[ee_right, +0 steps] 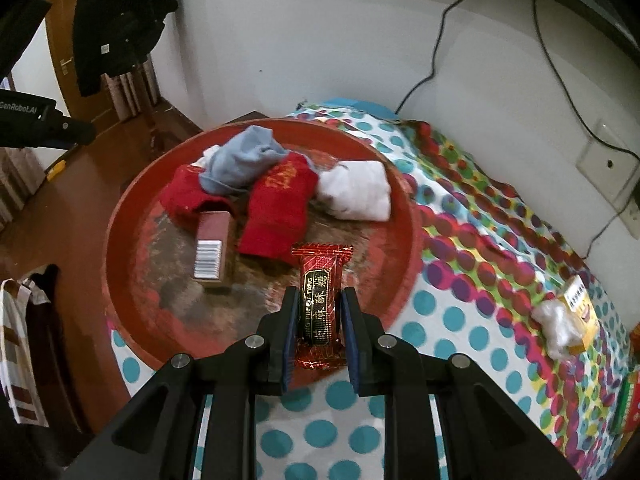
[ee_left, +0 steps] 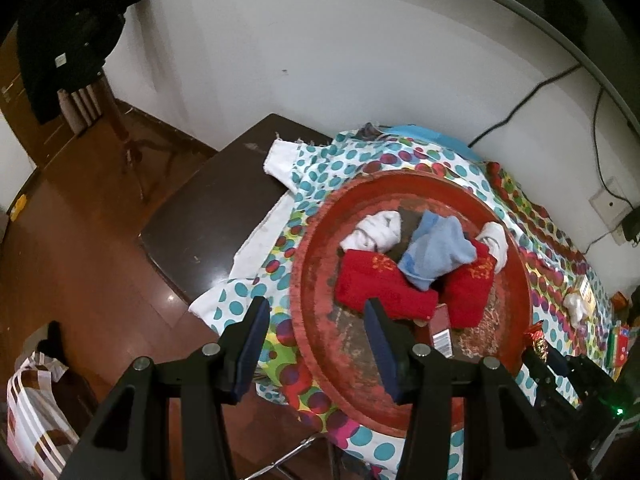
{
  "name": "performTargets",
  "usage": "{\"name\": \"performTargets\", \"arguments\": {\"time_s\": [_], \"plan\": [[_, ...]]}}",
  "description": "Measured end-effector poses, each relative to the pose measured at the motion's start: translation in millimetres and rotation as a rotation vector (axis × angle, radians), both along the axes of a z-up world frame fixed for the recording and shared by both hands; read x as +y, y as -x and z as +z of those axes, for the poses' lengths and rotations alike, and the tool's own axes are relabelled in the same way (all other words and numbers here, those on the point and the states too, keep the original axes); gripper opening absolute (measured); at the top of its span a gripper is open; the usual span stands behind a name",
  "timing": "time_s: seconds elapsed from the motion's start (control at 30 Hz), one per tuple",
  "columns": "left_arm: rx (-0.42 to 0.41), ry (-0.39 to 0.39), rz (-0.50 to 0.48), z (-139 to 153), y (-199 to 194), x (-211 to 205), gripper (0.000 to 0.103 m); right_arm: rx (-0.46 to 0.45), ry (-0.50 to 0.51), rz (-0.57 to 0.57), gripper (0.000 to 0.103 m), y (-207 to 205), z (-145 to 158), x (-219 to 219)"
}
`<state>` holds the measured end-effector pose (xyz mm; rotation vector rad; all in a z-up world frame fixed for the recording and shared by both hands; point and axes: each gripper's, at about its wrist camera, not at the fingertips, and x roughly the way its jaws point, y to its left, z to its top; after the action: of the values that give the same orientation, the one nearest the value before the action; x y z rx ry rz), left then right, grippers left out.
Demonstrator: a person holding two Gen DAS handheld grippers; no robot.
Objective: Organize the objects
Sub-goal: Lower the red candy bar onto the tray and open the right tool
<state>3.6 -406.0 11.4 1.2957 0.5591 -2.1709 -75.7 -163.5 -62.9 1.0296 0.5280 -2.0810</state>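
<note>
A round red tray (ee_right: 132, 216) (ee_left: 316, 256) sits on the dotted tablecloth. In it lie two red socks (ee_right: 280, 208) (ee_left: 380, 284), a blue sock (ee_right: 244, 160) (ee_left: 436, 248), white socks (ee_right: 356, 196) (ee_left: 376, 228) and a dark red box (ee_right: 212, 248) (ee_left: 440, 328). My right gripper (ee_right: 320, 308) is shut on a red and black candy packet (ee_right: 320, 304), held over the tray's near rim. My left gripper (ee_left: 316, 332) is open and empty above the tray's left rim.
A yellow box (ee_right: 580, 312) and a white wad (ee_right: 556, 328) lie on the cloth at the right. A dark table (ee_left: 208, 208) stands left of the tray. Cables hang on the wall (ee_right: 440, 32). A striped bag (ee_left: 32, 408) sits on the floor.
</note>
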Motion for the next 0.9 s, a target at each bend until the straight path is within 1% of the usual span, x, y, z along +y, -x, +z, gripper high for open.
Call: {"name": "performTargets", "arguments": {"time_s": [0.4, 0.63, 0.9], "plan": [[0.005, -0.02, 0.067, -0.7, -15.3, -23.5, 0.05, -0.013, -0.016, 0.009, 0.02, 9.3, -9.5, -31.5], [0.012, -0.029, 0.098, 0.2, -23.4, -32.4, 0.05, -0.026, -0.054, -0.056, 0.02, 32.6, -28.9, -37.9], [0.015, -0.036, 0.106, 0.3, -25.1, -35.3, 0.05, -0.048, -0.061, -0.12, 0.02, 55.2, -43.2, -45.2]]}}
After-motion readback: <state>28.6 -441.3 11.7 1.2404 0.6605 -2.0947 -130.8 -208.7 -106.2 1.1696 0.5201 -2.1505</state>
